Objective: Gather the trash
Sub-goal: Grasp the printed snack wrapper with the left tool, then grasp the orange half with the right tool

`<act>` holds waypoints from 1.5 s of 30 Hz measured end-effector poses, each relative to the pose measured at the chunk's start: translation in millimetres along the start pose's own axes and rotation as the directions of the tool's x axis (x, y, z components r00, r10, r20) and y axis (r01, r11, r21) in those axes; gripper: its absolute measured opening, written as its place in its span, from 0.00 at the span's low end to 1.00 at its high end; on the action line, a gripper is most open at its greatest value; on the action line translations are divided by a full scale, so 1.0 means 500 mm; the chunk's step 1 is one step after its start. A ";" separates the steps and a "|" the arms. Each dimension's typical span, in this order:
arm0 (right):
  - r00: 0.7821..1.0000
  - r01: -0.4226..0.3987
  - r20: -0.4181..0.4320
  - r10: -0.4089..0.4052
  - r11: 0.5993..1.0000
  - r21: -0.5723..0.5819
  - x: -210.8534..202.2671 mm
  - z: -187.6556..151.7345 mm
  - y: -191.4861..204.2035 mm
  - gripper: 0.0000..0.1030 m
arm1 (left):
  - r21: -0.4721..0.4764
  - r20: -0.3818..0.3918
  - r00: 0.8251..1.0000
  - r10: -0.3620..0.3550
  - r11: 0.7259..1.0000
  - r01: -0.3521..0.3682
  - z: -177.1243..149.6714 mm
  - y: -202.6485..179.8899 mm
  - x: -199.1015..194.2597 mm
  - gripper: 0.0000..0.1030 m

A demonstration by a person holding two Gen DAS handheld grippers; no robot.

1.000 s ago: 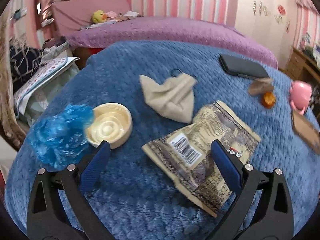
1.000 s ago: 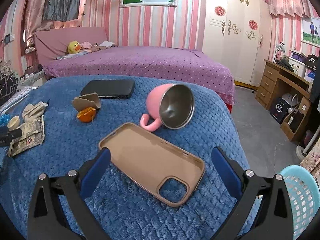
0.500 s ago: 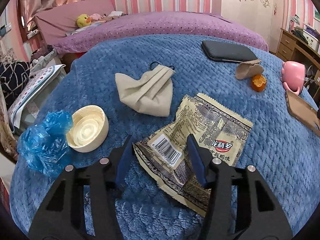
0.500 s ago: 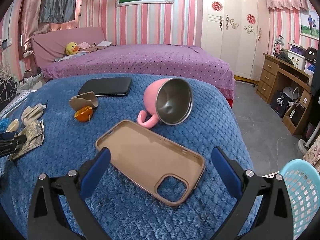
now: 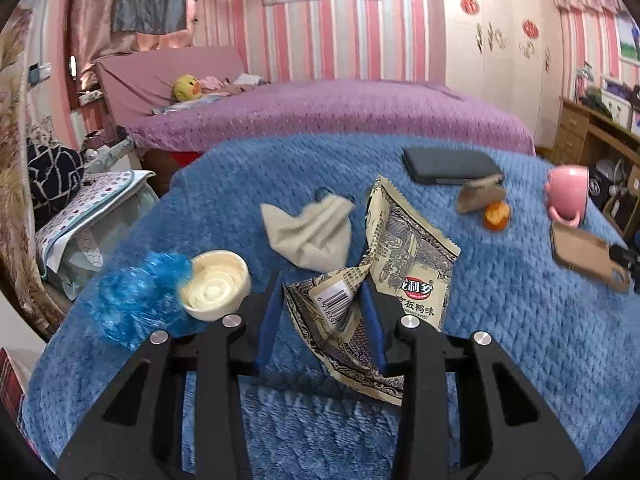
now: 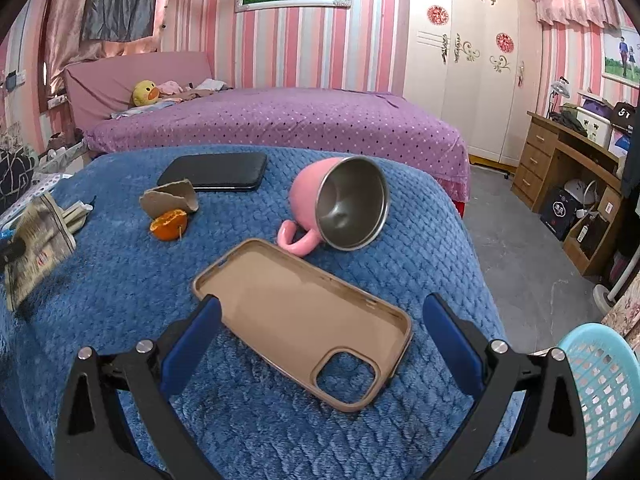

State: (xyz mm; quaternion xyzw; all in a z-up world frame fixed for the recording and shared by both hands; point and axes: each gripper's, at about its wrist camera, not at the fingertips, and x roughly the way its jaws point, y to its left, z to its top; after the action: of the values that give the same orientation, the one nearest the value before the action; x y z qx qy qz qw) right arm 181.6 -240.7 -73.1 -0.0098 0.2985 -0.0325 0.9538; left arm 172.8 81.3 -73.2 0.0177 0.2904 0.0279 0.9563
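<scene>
L gripper (image 5: 320,312): jaws have just been closing, now narrow, pads clamped on the wrapper (image 5: 404,276), which is crumpled and lifted, far end raised off the blanket (image 5: 500,340). Just left of it: lid (image 5: 214,290) touching blue bag (image 5: 132,300). Beyond wrapper: beige mask (image 5: 312,232). Further right: peel (image 5: 496,216) beside cardboard scrap (image 5: 478,196); black phone (image 5: 450,164) behind them.

R gripper (image 6: 320,344): jaws wide apart, nothing held, pads either side of the case (image 6: 300,316) w/o touching. Past case: pink mug (image 6: 340,204) on its side, mouth toward camera. Teal basket (image 6: 604,396) at lower right, off the blanket edge. Purple bed (image 6: 280,120) in bkgd.
</scene>
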 end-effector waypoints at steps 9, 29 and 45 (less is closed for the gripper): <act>0.998 -0.046 0.036 0.046 0.999 -0.005 0.004 0.040 0.031 0.95 | -0.143 0.095 0.985 0.142 0.981 -0.128 0.070 0.066 0.013 0.35; 0.967 -0.238 -0.130 0.219 0.960 -0.151 0.204 0.122 0.278 0.76 | -0.190 0.053 0.965 0.257 0.951 -0.242 0.055 0.084 0.082 0.35; 0.954 -0.286 -0.140 0.264 0.942 -0.174 0.160 0.101 0.253 0.33 | -0.203 0.038 0.961 0.275 0.943 -0.263 0.057 0.082 0.081 0.35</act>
State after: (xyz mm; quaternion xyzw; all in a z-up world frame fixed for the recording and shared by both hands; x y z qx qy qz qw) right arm 282.9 -119.8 -81.9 -0.0582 0.3528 0.1297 0.9248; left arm 220.4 124.2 -69.8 -0.0359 0.2495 0.1859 0.9497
